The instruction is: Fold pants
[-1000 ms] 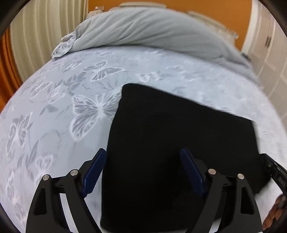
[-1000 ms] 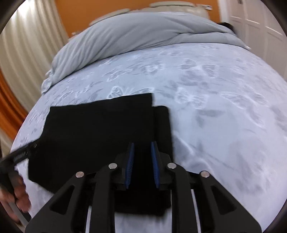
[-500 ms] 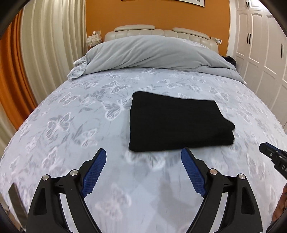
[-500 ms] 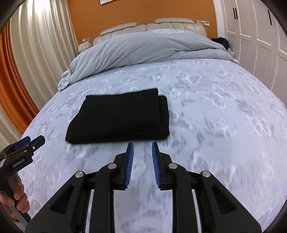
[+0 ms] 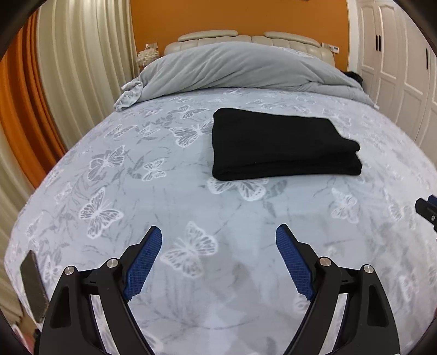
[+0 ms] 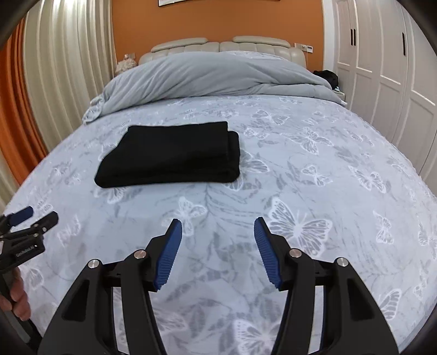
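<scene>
Orange wall (image 6: 218, 21), cream curtains (image 5: 82, 68), padded headboard (image 6: 218, 45), white wardrobe doors (image 6: 382, 68), butterfly-print bed (image 5: 191, 204)

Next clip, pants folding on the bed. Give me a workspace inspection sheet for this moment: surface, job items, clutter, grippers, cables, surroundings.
Surface: bedspread with butterfly print, smooth around the work area.
Job's things: black pants, folded into a compact rectangle, lying flat on the bedspread, touched by neither gripper.
Clutter: dark phone-like object at the near left edge of the bed; grey duvet bunched at the head end.
Grippers: left gripper open, nothing between its pads; right gripper opening, nothing between its pads. Both are short of the pants.
Cables: nothing seen.
Surroundings: orange wall, padded headboard, curtains on the left, white wardrobe doors on the right.
</scene>
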Demonstrator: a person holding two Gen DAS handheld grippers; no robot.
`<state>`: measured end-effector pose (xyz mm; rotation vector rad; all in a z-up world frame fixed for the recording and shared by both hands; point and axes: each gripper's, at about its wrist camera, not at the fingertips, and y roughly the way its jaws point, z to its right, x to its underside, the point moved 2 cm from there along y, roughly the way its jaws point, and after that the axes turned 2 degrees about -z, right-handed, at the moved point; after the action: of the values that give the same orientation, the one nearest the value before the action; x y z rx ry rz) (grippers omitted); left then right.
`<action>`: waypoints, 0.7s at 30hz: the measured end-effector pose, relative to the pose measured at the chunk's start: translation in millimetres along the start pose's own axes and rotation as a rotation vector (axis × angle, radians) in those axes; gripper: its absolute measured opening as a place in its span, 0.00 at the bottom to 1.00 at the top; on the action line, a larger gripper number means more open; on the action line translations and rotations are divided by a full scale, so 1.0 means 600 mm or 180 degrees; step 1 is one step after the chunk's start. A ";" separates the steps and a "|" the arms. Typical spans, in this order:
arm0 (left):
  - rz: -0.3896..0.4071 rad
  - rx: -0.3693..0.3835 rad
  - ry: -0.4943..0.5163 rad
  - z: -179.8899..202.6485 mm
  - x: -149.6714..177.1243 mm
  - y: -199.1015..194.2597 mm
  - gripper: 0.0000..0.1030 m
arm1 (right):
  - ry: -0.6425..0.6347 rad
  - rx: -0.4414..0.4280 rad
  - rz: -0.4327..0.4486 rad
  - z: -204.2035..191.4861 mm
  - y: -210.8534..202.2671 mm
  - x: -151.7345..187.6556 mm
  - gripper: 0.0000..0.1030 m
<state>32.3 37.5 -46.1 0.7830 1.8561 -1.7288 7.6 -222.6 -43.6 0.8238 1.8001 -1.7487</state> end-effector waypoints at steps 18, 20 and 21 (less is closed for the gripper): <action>0.0263 -0.0013 0.0062 0.019 0.011 -0.019 0.84 | 0.0022 0.0117 0.0033 -0.022 0.009 0.032 0.95; 0.0329 -0.0036 0.0044 0.020 0.010 -0.025 0.84 | 0.0029 0.0122 0.0070 -0.025 0.005 0.034 0.95; 0.0357 -0.0035 0.0035 0.020 0.010 -0.027 0.84 | 0.0038 0.0121 0.0092 -0.025 0.002 0.035 0.95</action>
<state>16.4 25.4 -39.7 0.8769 1.7919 -1.6464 -5.3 -205.8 -58.8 0.8731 1.7589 -1.7683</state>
